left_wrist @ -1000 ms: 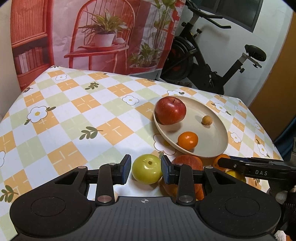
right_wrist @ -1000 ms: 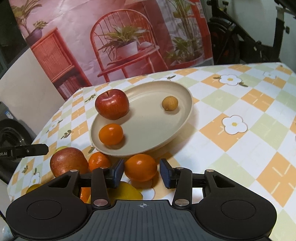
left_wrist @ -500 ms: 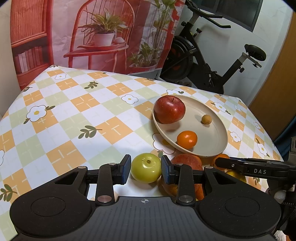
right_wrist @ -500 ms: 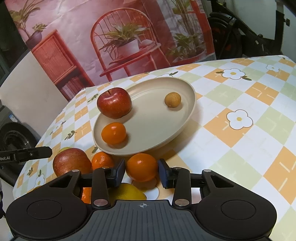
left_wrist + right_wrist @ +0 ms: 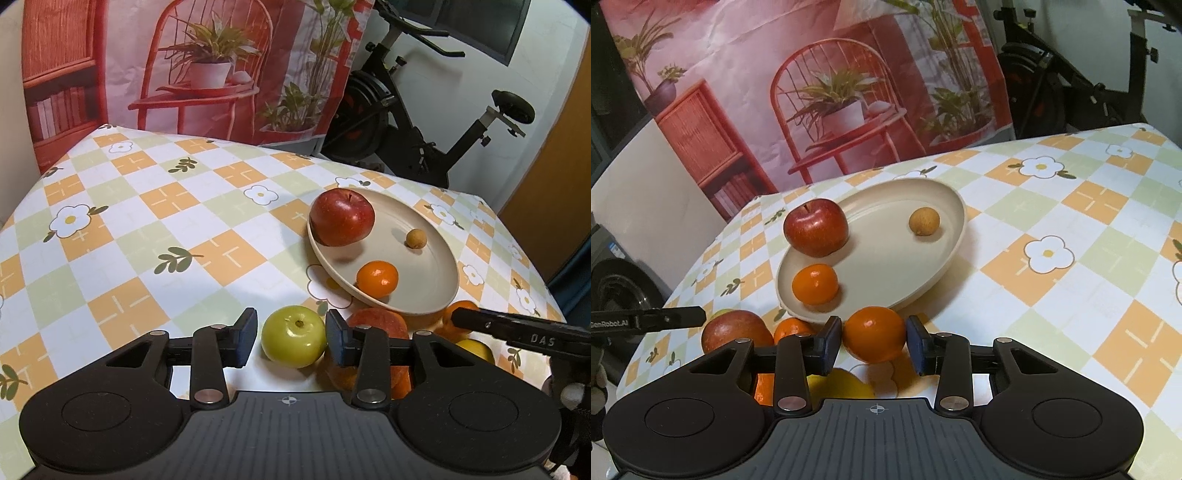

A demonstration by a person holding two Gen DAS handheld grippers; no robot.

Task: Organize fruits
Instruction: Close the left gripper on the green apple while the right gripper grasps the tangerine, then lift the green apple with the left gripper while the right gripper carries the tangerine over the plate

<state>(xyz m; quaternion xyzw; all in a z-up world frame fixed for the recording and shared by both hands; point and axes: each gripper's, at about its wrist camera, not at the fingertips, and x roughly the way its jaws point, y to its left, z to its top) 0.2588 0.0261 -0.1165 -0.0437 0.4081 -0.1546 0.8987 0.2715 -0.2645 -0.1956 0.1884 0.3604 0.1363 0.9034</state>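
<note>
A green apple (image 5: 293, 336) rests on the checked tablecloth between the jaws of my left gripper (image 5: 291, 341). Those jaws are opening, and a thin gap shows beside the left pad (image 5: 245, 339). My right gripper (image 5: 873, 345) is shut on an orange (image 5: 873, 334) just in front of the beige plate (image 5: 894, 266). On the plate lie a red apple (image 5: 816, 227), a mandarin (image 5: 814, 284) and a small brown longan (image 5: 924, 220). In the left wrist view the plate (image 5: 424, 266) is at the right, with the right gripper's finger (image 5: 517, 334) below it.
Loose on the cloth near the front edge are a reddish apple (image 5: 376, 321), a small orange (image 5: 792, 328) and a yellow fruit (image 5: 842, 384). A printed backdrop (image 5: 184, 74) hangs behind the table. An exercise bike (image 5: 424, 122) stands at the back right.
The left jaws have spread a little away from the green apple. The right jaws have closed in onto the orange, and that view has tipped up slightly.
</note>
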